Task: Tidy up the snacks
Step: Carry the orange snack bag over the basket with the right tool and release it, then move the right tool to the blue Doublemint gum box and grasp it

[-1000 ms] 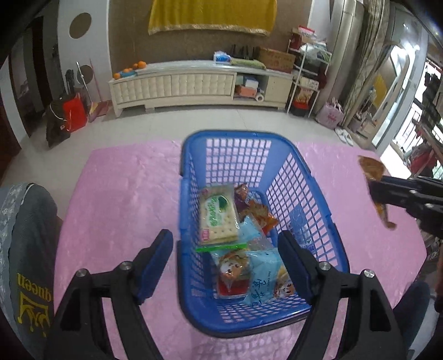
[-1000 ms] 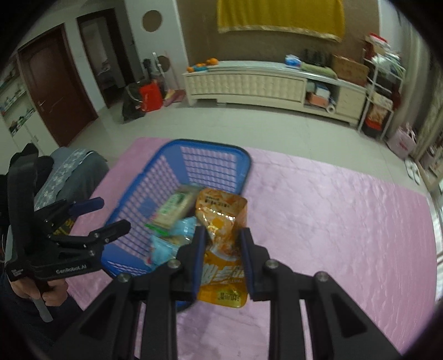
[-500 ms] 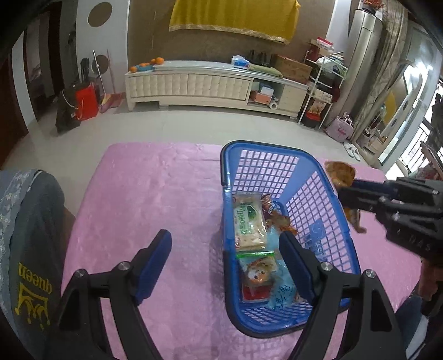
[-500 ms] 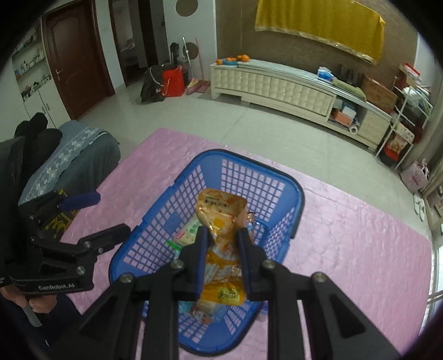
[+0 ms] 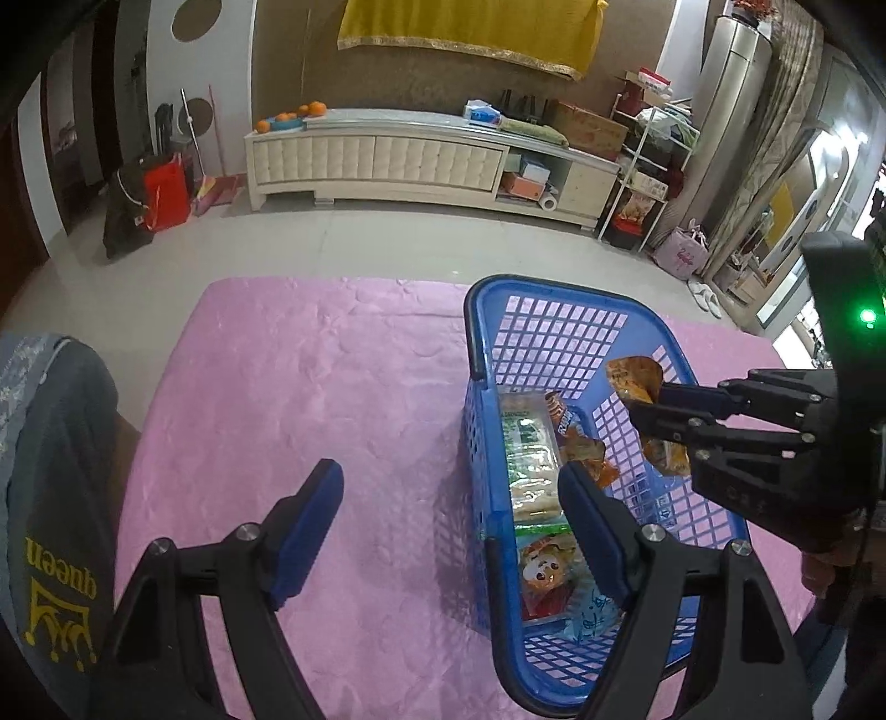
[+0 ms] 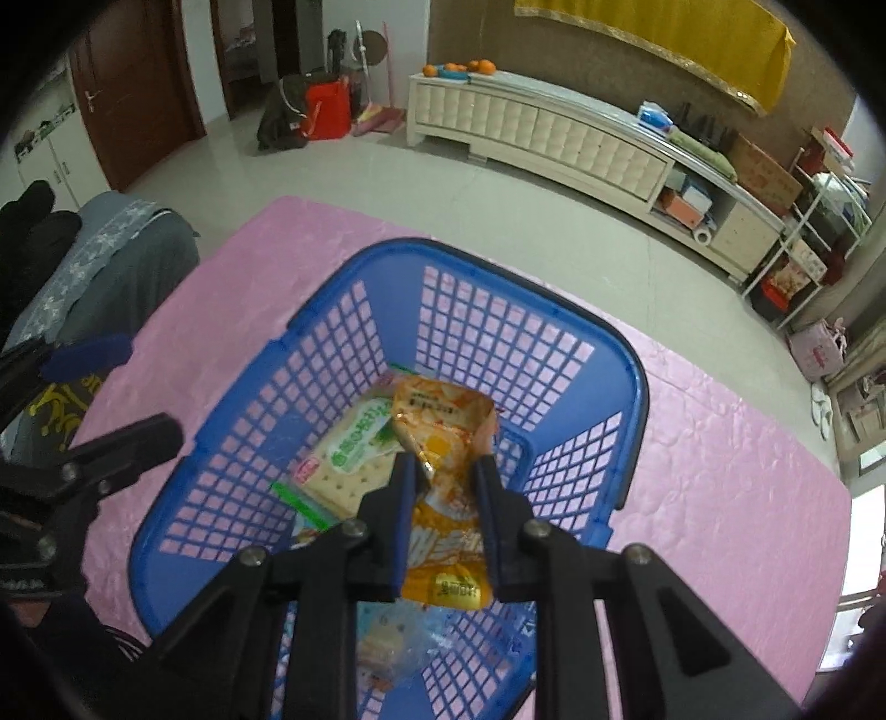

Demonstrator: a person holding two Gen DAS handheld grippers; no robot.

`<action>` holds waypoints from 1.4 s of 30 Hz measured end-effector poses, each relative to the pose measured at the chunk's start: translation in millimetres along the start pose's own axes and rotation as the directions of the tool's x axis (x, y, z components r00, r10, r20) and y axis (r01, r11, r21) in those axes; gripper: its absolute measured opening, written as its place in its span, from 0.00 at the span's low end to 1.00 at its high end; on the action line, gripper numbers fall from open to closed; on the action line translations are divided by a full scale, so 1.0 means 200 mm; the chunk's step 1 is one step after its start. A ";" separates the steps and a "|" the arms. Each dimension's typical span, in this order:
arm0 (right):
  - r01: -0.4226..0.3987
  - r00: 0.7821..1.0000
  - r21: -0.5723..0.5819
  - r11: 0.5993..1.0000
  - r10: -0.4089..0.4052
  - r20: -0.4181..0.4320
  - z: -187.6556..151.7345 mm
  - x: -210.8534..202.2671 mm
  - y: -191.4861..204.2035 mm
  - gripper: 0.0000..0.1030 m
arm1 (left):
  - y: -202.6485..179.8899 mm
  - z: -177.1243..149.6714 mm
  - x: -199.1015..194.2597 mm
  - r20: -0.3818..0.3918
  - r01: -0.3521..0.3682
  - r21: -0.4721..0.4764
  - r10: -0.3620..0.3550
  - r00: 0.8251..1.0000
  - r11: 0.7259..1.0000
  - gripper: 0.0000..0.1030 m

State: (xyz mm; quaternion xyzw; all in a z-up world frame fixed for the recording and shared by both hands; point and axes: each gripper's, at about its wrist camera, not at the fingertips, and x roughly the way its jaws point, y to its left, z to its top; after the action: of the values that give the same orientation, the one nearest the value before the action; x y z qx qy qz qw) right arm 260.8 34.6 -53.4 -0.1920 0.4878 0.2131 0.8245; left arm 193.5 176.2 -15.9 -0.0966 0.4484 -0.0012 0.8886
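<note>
Between the fingers of the right gripper (image 6: 443, 471) an orange snack pouch (image 6: 443, 437) is clamped, the two blue pads pressing its crumpled sides while its top sticks forward and its yellow-labelled bottom hangs toward the camera. In the left wrist view the same pouch (image 5: 637, 379) is held above the inside of the blue basket (image 5: 482, 421), over its right half, clear of the packets below. The right gripper (image 5: 645, 410) reaches in there from the right side, a green light glowing on the body behind it.

The left gripper (image 5: 451, 501) has its fingers spread wide and grasps nothing; its left finger (image 5: 304, 523) hangs over the bare pink cloth and its right finger (image 5: 590, 523) over the near left part of the basket, so the basket's left wall lies between them.

Inside the basket, a green-and-white cracker pack (image 6: 354, 448) lies along the left wall, with a small orange-brown packet (image 5: 576, 437) beside it toward the middle. Nearer the camera lie a packet with a cartoon face (image 5: 545, 570) and a pale blue packet (image 5: 590, 612), partly hidden by the right finger.

The basket stands on the table (image 5: 310, 376), which is covered in pink quilted cloth, toward its right side. A grey garment with yellow lettering (image 5: 50, 498) shows at the table's left edge. Beyond the table is a tiled floor, a long cream cabinet (image 5: 387, 158) with oranges (image 5: 288, 113) on top, and a yellow cloth (image 5: 470, 25) on the wall.
</note>
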 end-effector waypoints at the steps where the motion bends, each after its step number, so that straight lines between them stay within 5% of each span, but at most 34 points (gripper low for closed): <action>1: 0.024 1.000 -0.006 1.000 -0.024 0.001 0.00 0.01 0.00 0.28 | 0.00 0.00 0.00 -0.001 -0.001 0.000 0.001 1.000 1.000 0.76; 6: 0.075 0.997 -0.029 0.997 -0.075 -0.001 -0.01 0.03 0.01 0.35 | 0.01 0.00 -0.01 0.009 0.004 0.003 -0.004 1.000 1.000 0.76; 11: 0.065 0.997 0.019 0.998 -0.066 0.044 -0.01 -0.05 -0.03 0.71 | 0.00 0.00 -0.04 0.018 0.017 0.009 -0.017 1.000 1.000 0.76; 33: -0.006 0.990 0.116 0.993 -0.010 0.137 -0.15 -0.40 -0.22 0.74 | -0.26 0.01 -0.20 0.047 0.018 0.078 -0.022 0.999 0.997 0.76; 42: -0.023 0.986 0.159 0.987 -0.004 0.165 -0.24 -0.48 -0.39 0.74 | -0.48 0.01 -0.20 0.090 0.009 0.174 -0.025 0.996 0.985 0.76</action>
State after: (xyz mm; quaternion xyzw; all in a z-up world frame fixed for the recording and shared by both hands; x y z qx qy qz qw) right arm 225.7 -71.4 18.7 -0.1043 0.4344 0.1922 0.8738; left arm 180.5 86.2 33.5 -0.0227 0.4046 -0.0431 0.9132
